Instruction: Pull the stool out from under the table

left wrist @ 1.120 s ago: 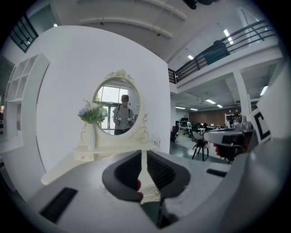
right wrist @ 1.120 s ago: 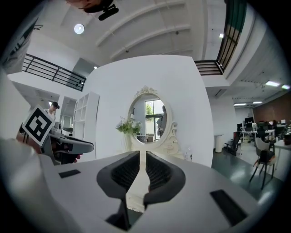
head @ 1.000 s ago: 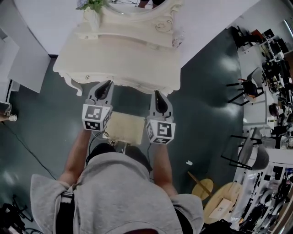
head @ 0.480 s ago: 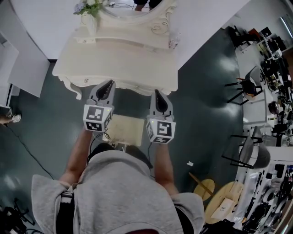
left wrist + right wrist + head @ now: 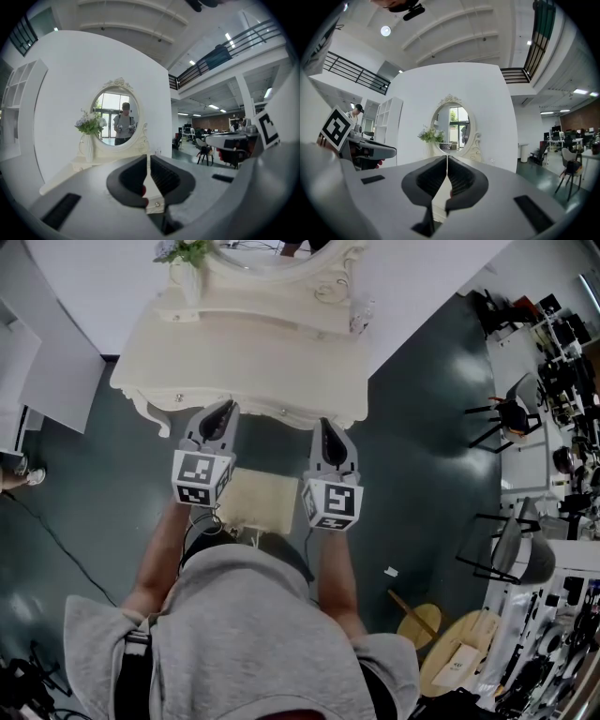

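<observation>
With left gripper [image 5: 224,412] and right gripper [image 5: 324,427] closed empty either side of the stool [image 5: 258,503] (apparently only partly out), any pull could slip.

Cream table [image 5: 253,371], carved legs, stands on dark glossy floor [image 5: 84,484] against a white wall. Raised shelf along its back edge. Vase of flowers [image 5: 187,259] at back left corner; oval mirror [image 5: 116,117] upright at back centre. Rest of top bare. Stool [image 5: 258,502] on floor before the front edge, strip of floor between.
</observation>
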Motion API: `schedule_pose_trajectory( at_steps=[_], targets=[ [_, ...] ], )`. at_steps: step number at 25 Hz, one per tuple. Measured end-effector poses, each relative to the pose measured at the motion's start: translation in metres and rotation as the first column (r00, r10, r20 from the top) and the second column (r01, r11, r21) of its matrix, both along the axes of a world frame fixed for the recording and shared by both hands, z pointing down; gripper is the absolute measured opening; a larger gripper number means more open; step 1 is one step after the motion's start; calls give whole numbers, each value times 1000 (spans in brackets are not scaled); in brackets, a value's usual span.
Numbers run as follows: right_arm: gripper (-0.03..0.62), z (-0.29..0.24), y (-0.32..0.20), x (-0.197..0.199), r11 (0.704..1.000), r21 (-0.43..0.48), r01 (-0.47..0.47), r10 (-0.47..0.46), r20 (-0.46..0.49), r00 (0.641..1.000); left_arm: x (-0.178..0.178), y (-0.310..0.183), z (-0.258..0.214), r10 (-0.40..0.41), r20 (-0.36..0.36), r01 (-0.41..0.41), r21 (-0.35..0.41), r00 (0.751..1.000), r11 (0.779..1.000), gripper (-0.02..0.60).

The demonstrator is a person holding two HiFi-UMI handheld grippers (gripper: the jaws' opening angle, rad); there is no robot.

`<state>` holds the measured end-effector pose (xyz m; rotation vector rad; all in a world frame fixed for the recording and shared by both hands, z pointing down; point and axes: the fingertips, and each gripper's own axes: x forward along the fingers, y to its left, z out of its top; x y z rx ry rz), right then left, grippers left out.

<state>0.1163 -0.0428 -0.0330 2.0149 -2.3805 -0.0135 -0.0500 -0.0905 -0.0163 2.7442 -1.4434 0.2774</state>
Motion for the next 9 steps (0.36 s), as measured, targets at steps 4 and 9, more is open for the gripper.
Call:
schedule_pose_trajectory(
  at_steps=[4,9],
  targets=[
    [18,-1,2,1,1000,-1,1,-1,5,1000,-1,1,0,-6,2,6,-1,1000,1000,26],
    [18,-1,4,3,1000,-4,-2,2,-1,1000,-1,3,-2,-6,1,6,2,1000,1000,26]
  ],
)
